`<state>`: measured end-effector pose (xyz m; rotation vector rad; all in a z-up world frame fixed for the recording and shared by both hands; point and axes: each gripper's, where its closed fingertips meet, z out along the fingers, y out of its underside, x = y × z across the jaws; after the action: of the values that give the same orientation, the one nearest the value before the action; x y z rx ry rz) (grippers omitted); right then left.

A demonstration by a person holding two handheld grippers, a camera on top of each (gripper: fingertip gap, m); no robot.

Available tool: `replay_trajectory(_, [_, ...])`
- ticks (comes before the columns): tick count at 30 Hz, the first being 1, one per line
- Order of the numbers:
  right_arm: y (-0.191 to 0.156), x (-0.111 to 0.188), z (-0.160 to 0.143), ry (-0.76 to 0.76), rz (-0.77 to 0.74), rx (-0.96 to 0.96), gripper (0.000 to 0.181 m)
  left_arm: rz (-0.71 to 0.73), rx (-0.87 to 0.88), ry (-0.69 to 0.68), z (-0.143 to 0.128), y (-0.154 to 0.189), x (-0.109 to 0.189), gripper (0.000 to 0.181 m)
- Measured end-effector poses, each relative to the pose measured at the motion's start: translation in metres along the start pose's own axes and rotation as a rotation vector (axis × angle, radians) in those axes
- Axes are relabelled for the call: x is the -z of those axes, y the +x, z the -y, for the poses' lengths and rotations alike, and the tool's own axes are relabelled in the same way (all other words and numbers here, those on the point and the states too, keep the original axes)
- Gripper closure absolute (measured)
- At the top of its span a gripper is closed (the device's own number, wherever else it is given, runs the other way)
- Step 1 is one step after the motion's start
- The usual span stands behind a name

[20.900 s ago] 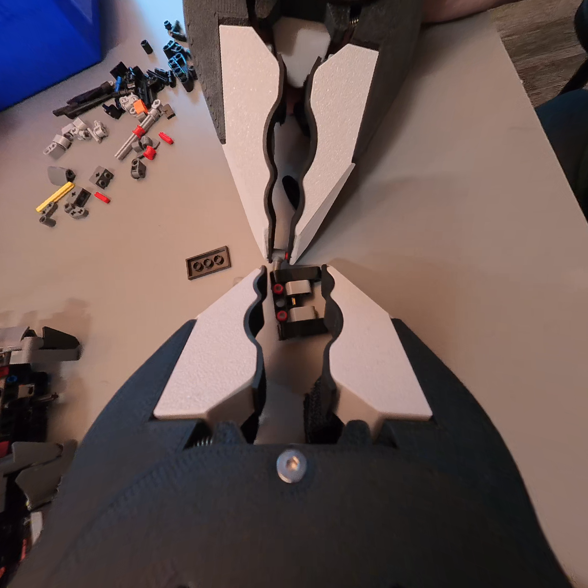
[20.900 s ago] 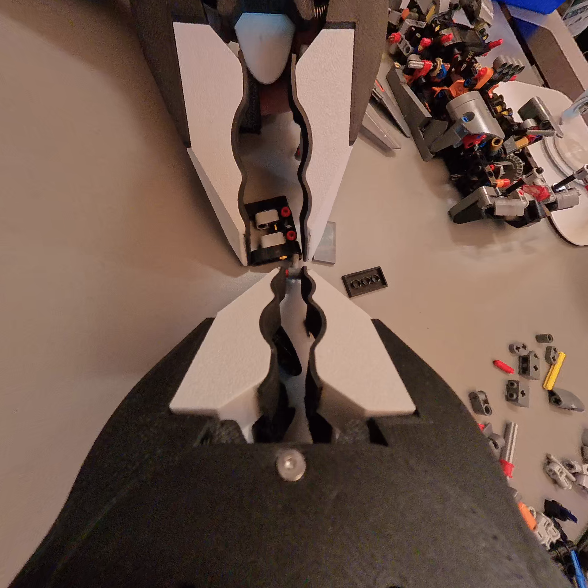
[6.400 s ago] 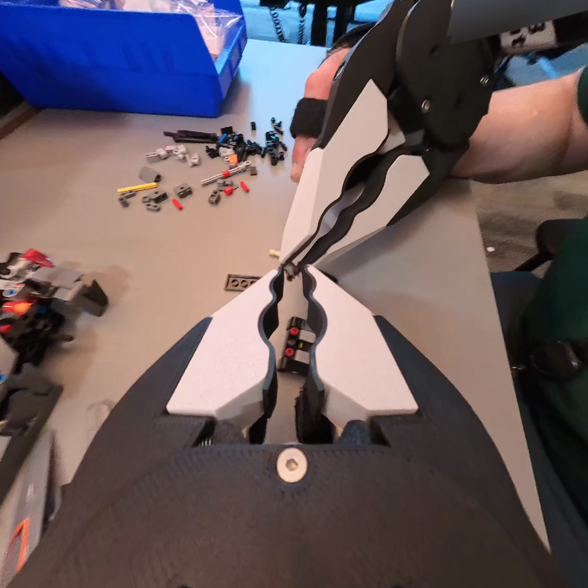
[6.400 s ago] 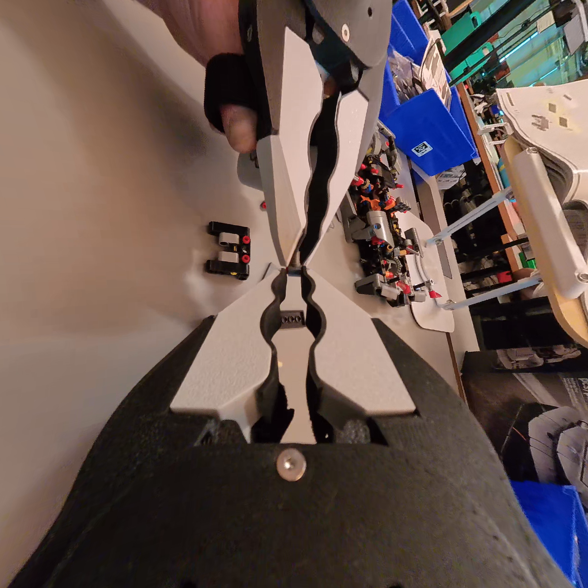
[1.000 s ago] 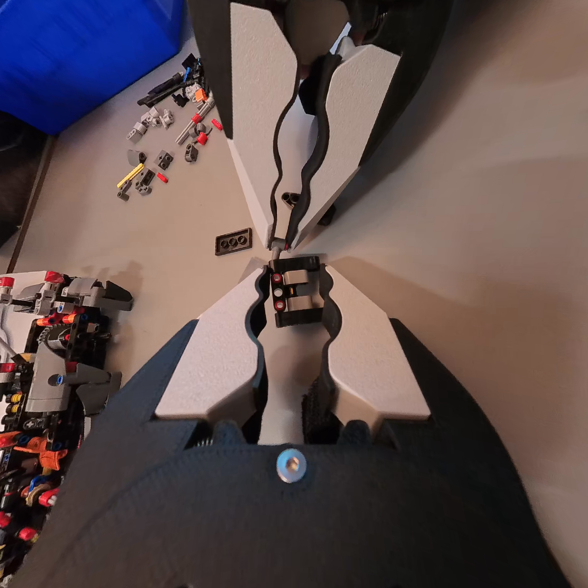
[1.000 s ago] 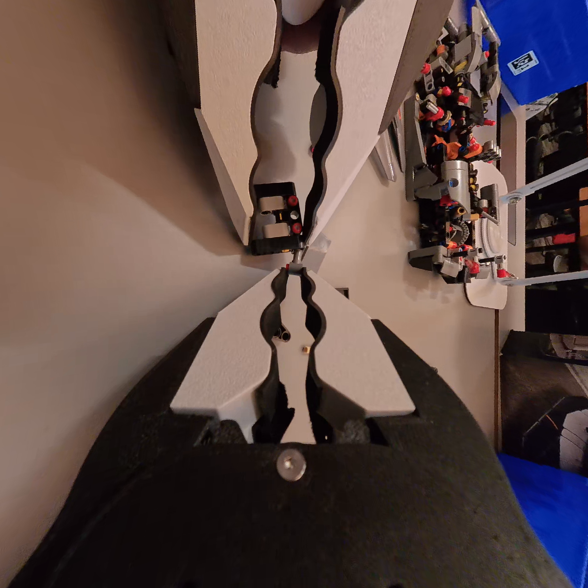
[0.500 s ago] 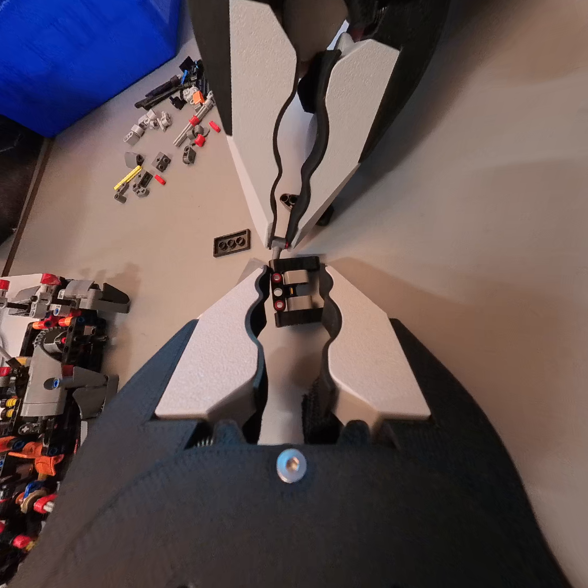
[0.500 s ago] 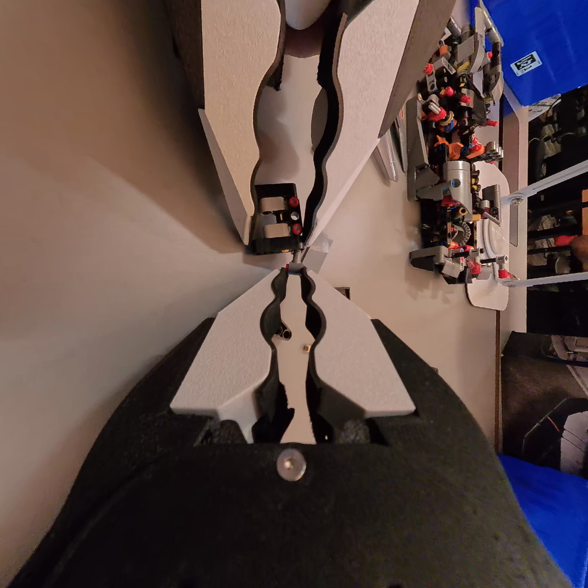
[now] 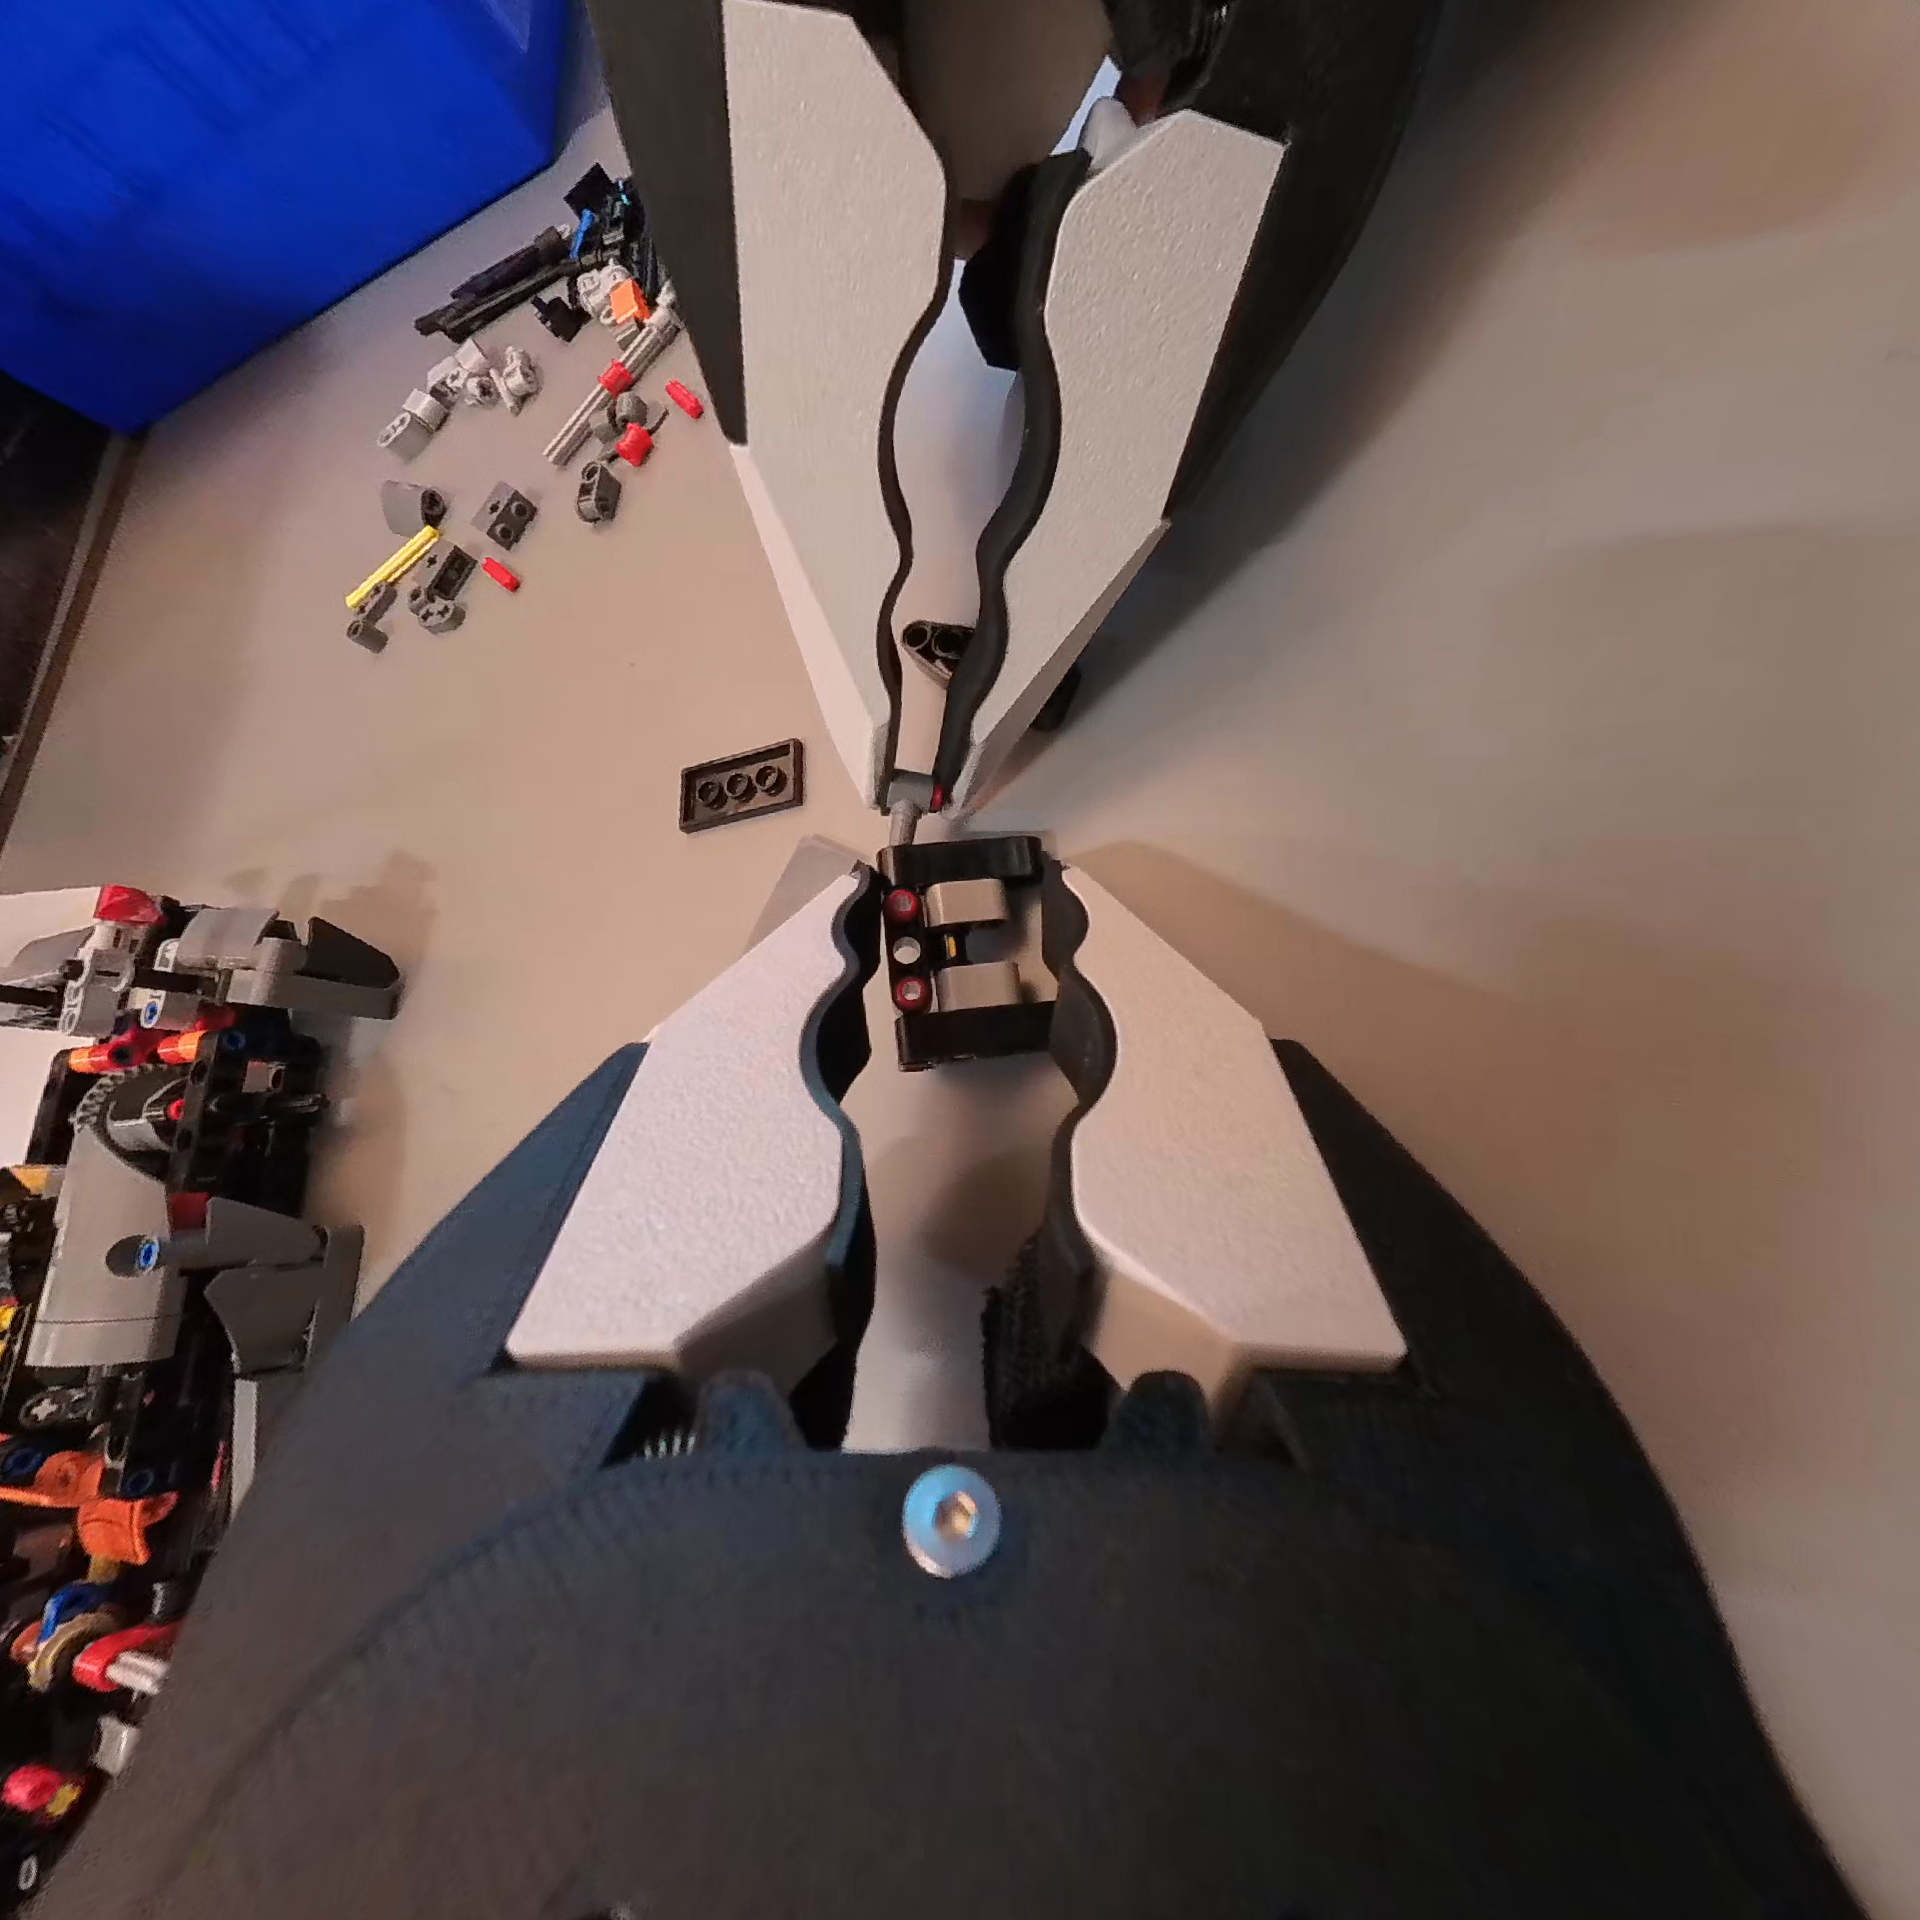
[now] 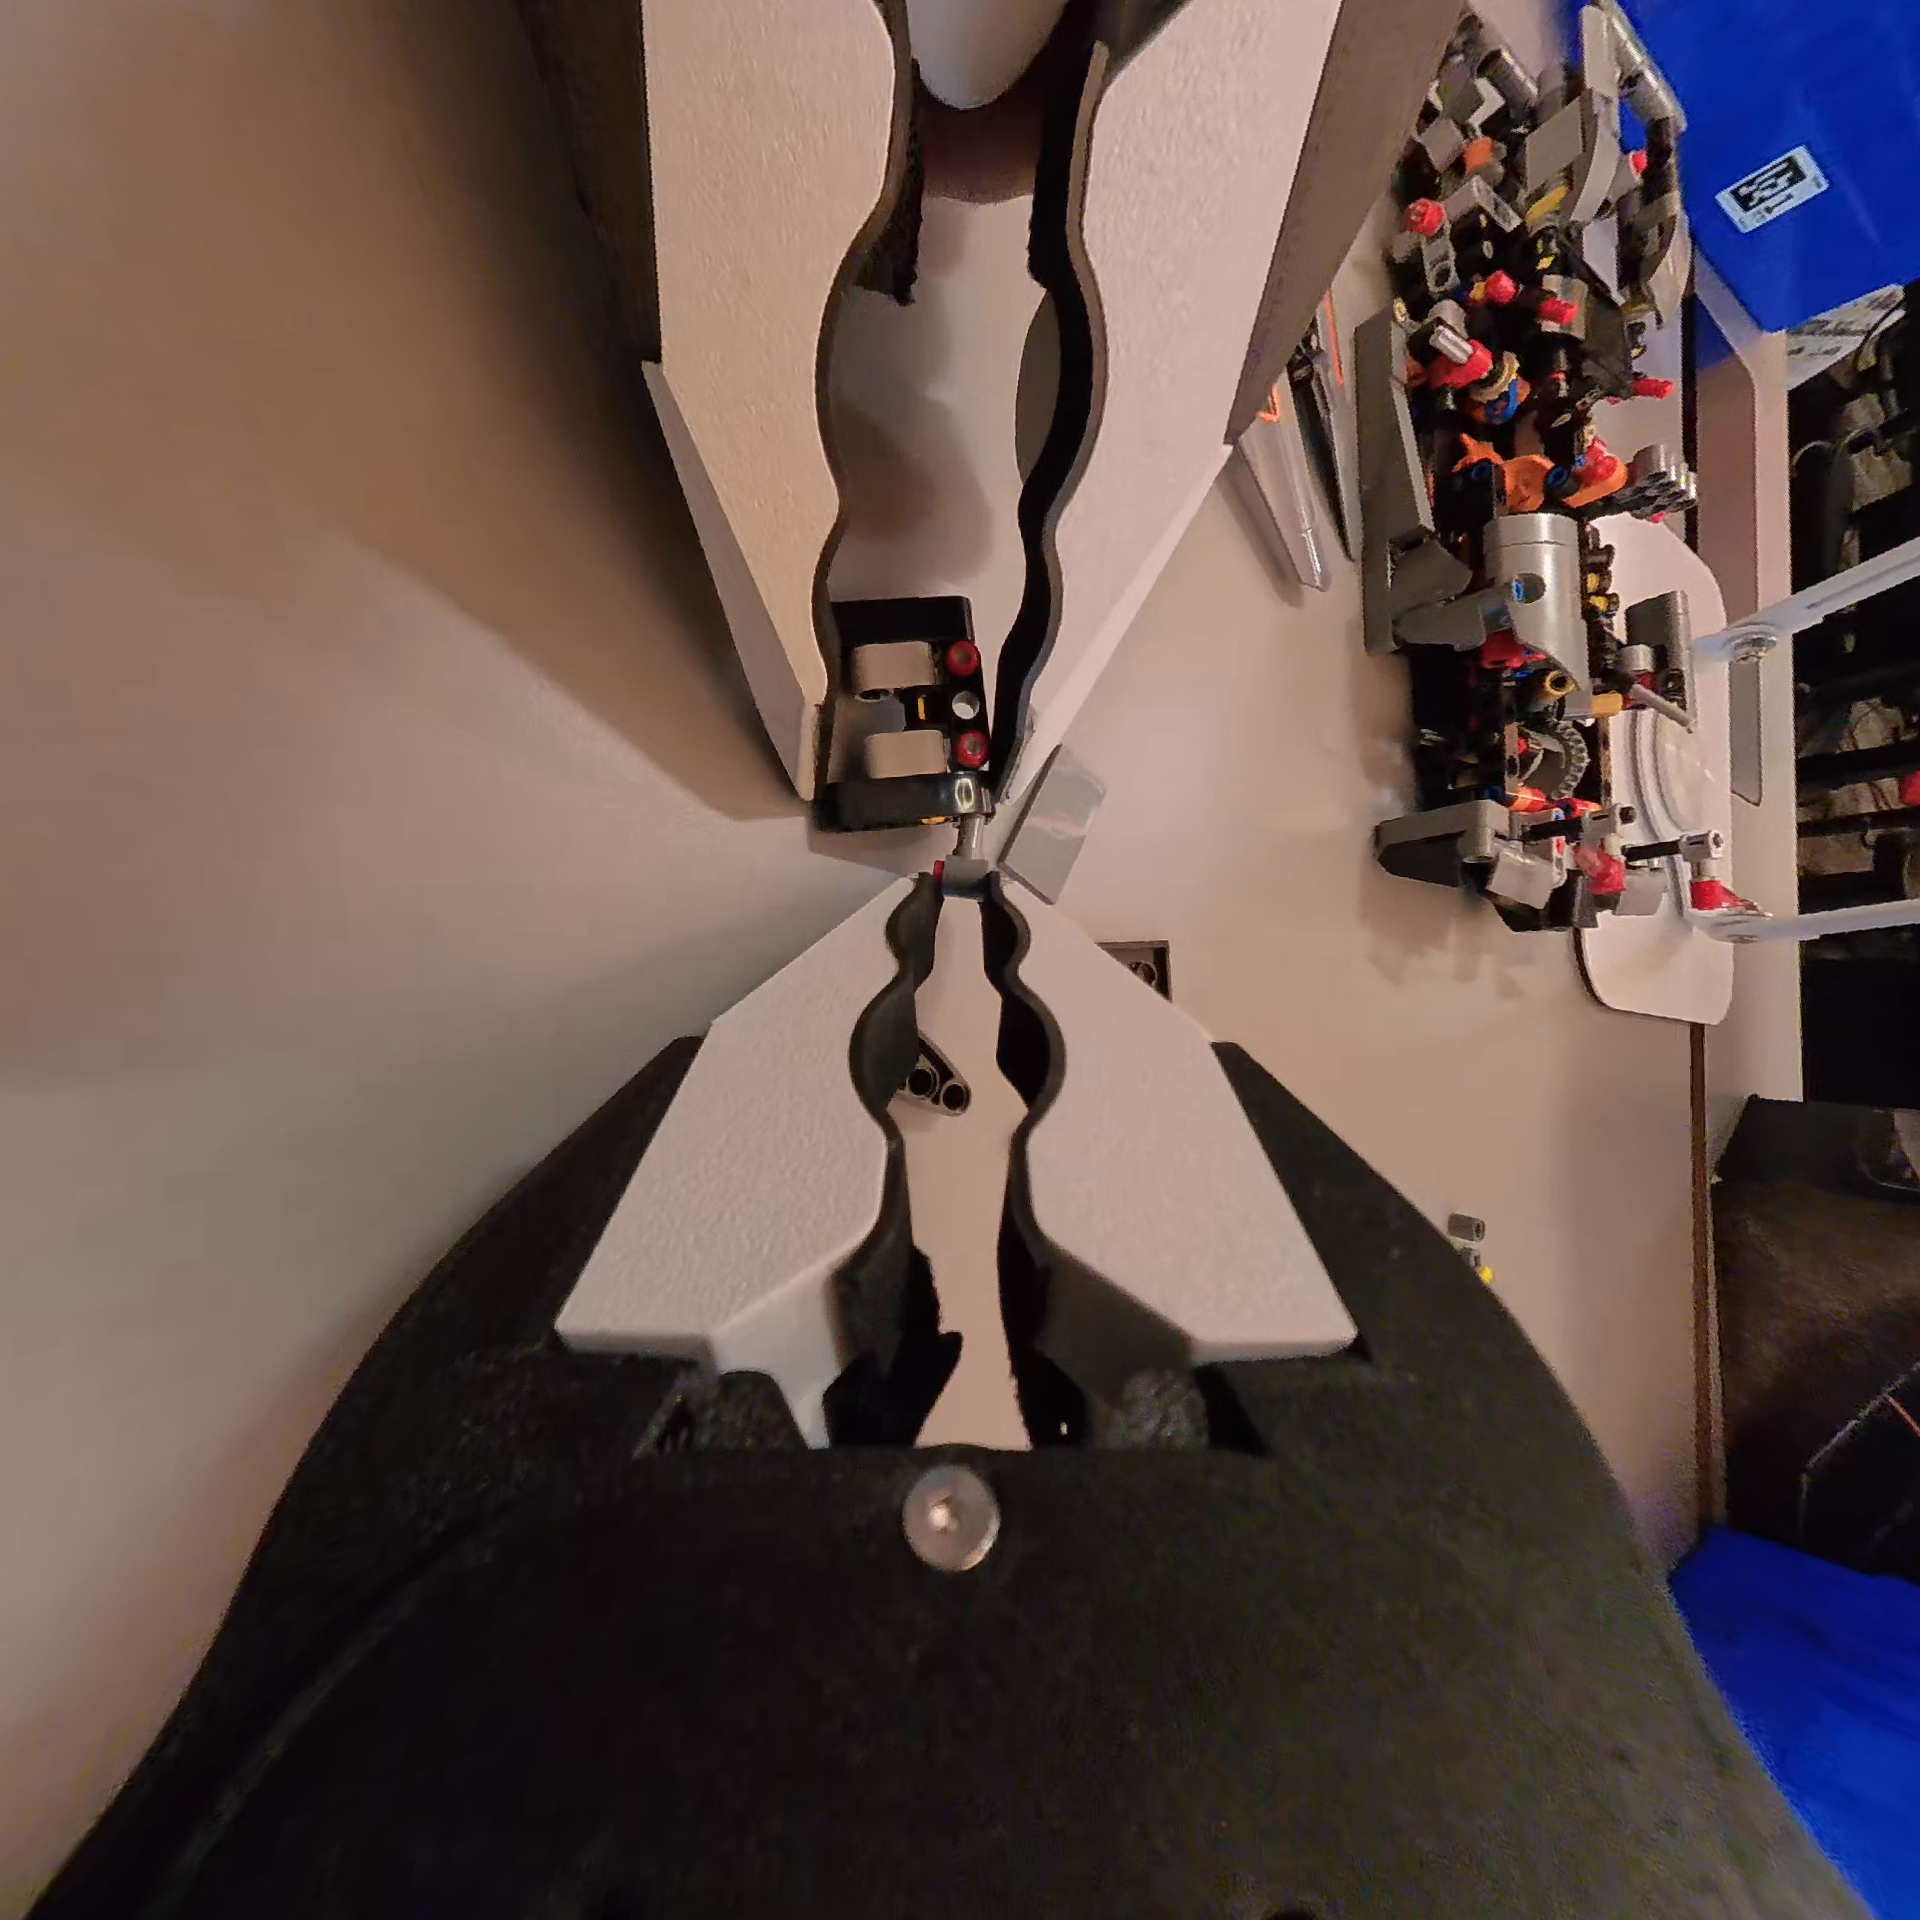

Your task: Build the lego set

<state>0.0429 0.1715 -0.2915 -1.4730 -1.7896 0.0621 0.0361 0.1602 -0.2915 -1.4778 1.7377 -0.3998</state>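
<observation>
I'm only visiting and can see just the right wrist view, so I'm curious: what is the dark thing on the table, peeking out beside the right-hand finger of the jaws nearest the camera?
Observer: The left wrist view shows it whole. It is a dark flat plate with three round holes, lying free on the table.
Visitor: Are any spare parts left? I see almost none.
Observer: Yes. A scatter of loose pieces lies beyond the plate, in front of a blue bin.
Visitor: Anything colourful among them?
Observer: A yellow rod lies at the near edge, with a small red pin close by.
</observation>
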Motion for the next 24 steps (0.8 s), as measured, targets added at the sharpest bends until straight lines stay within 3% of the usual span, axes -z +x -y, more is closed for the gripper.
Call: replay_trajectory(24, [-0.0075, -0.0008, 0.0019, 0.138, 0.152, -0.085, 0.177, -0.076, 0.025, 0.007, -0.0004, 0.0054, 0.0002, 0.152])
